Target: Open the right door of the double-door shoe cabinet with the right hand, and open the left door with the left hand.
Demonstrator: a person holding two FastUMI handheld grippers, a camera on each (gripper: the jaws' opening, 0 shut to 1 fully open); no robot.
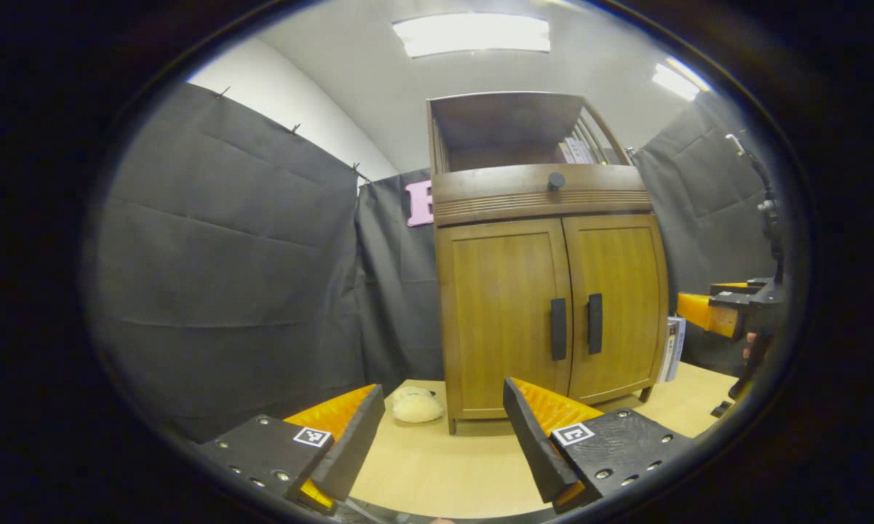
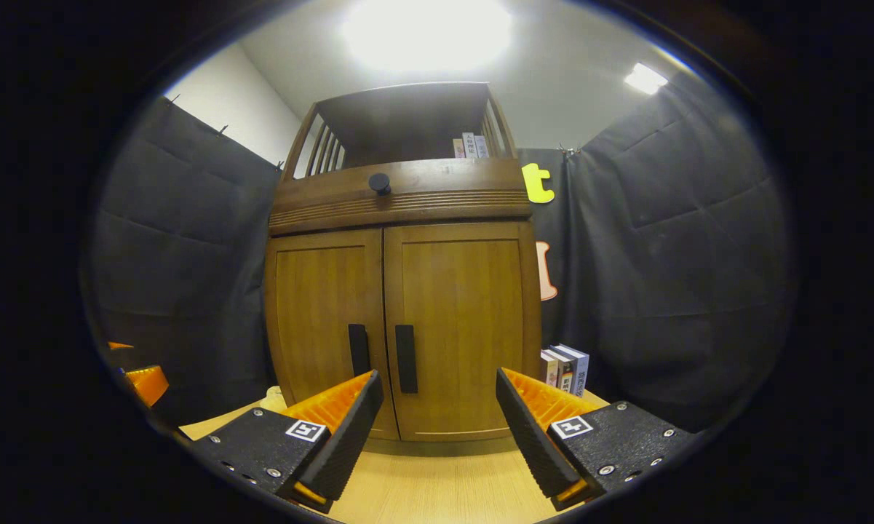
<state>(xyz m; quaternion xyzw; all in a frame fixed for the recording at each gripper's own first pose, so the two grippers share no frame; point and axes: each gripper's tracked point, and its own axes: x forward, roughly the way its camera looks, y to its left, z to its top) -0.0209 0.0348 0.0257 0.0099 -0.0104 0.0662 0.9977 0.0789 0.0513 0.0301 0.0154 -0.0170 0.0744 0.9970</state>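
1. Shoe cabinet (image 2: 400, 291) is standing on the table (image 2: 437, 487), backed against the booth wall; both doors are sitting closed.
2. Right door (image 2: 460, 327) and left door (image 2: 324, 327) are meeting at the middle, their dark handles (image 2: 405, 358) just beside each other.
3. Right tongs (image 2: 437, 415) are hanging wide apart, gripping nothing, near the right door.
4. Left tongs (image 1: 444, 429) are gaping wide too, holding nothing, farther back.
5. Books (image 2: 566, 367) are standing beside the cabinet; a plush toy (image 1: 416, 405) is lying at its other side.
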